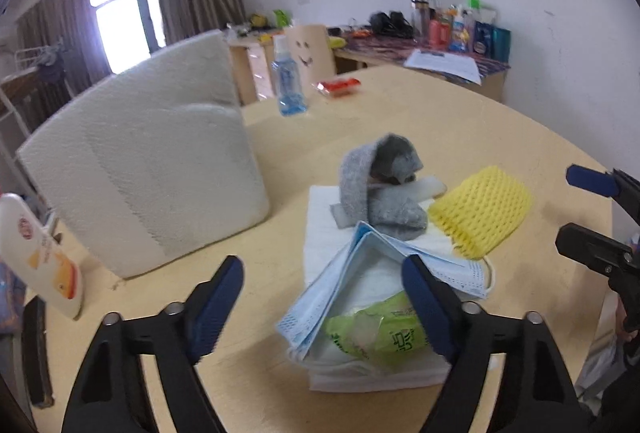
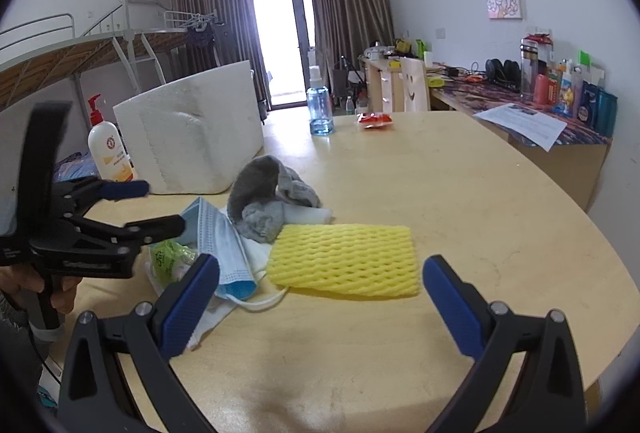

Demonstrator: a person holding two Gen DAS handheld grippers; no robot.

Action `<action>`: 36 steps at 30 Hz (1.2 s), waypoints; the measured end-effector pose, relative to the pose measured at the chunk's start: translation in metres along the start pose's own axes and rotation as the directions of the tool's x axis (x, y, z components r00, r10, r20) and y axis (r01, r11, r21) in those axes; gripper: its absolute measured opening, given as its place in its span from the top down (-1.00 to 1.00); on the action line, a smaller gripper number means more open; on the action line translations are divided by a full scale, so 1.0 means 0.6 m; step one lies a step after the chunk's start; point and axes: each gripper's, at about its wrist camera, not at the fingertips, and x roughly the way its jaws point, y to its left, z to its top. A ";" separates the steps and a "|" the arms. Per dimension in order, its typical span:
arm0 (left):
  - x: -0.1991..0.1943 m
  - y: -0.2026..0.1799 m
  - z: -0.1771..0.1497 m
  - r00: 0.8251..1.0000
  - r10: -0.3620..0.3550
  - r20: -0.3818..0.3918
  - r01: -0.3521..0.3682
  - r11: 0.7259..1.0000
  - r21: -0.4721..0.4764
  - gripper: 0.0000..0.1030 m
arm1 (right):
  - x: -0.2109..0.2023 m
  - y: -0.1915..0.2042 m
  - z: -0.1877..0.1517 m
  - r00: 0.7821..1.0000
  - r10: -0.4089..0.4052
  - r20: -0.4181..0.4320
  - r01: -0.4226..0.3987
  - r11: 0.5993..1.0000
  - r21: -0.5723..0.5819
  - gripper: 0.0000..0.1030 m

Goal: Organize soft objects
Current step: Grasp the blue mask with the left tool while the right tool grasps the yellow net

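**Grippers poised over a pile of soft things**

Soft items lie heaped on the pale wooden table (image 2: 460, 193). A grey sock (image 1: 384, 189) sits on top of a folded white cloth (image 1: 320, 229), with a blue face mask (image 1: 352, 273) draped over the near part and a green wipes packet (image 1: 384, 333) under the mask's near edge. A yellow foam net (image 2: 344, 259) lies flat just right of the pile, touching its edge.

The left gripper (image 1: 324, 297) hangs over the near end of the pile, jaws apart, its right finger in front of the green packet and the mask; nothing is clamped. The right gripper (image 2: 320, 297) points at the yellow foam net from the near side, jaws wide apart and holding nothing.

A white foam box (image 2: 192, 137) stands on the far left of the table, a pump bottle (image 2: 106, 149) beside it. A clear blue spray bottle (image 2: 320, 105) and a red packet (image 2: 374, 120) sit at the far edge.
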 end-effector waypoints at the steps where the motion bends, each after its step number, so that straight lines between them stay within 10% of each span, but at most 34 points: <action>1: 0.003 0.000 0.001 1.000 -0.009 -0.006 0.009 1.000 0.004 -0.53 | 0.003 0.000 0.001 1.000 -0.001 -0.002 0.001 1.000 -0.002 -0.99; 19: 0.033 0.006 -0.005 0.981 -0.190 -0.045 0.190 0.982 -0.006 0.70 | 0.047 -0.014 0.013 0.996 -0.016 -0.087 0.013 0.999 -0.037 -0.99; 36: -0.018 0.063 -0.012 0.955 -0.271 0.123 0.289 0.944 -0.161 0.71 | 0.093 -0.005 0.014 0.978 -0.059 -0.201 0.040 0.995 -0.093 -0.66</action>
